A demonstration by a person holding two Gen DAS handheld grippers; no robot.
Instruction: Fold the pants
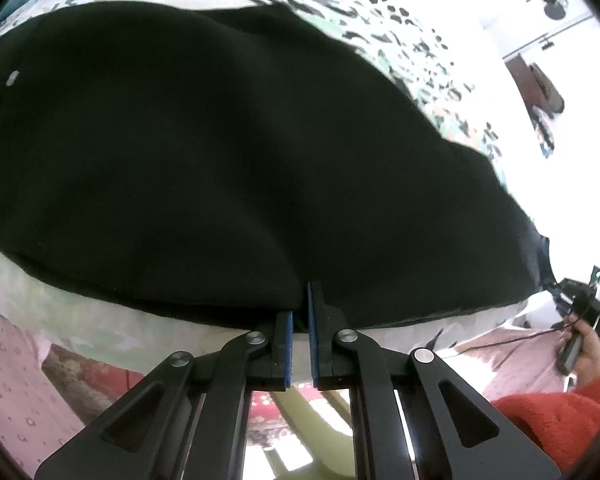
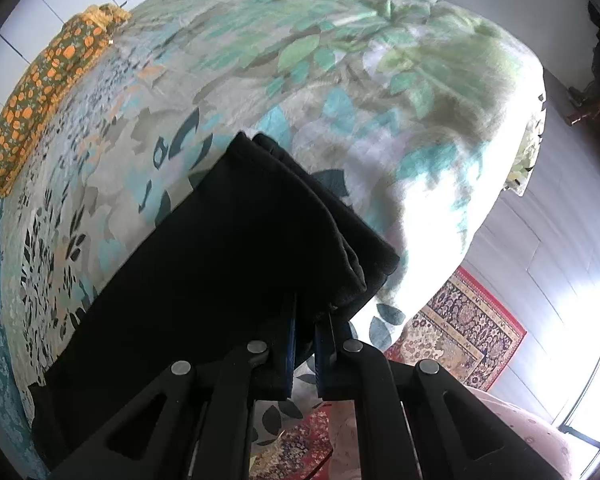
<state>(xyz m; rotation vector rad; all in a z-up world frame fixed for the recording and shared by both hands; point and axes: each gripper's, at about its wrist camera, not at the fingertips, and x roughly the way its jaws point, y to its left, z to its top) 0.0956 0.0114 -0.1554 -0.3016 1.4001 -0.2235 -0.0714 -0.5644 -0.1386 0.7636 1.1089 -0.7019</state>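
Black pants [image 1: 204,152] lie spread on a leaf-patterned bedspread [image 1: 384,12]. In the left wrist view my left gripper [image 1: 301,300] is shut on the near edge of the pants, the fabric pinched between the blue pads [image 1: 288,344]. In the right wrist view the pants [image 2: 220,248] run away along the bed, and my right gripper [image 2: 306,316] is shut on the leg-end edge, the stacked hems just past the fingers. The right gripper and the holding hand also show at the left view's right edge [image 1: 576,320].
A patterned bedspread [image 2: 360,80] covers the bed. An orange-flowered pillow [image 2: 40,92] lies at the far left. A red patterned rug [image 2: 460,340] lies on the floor beside the bed. A red sleeve [image 1: 556,420] is at the lower right.
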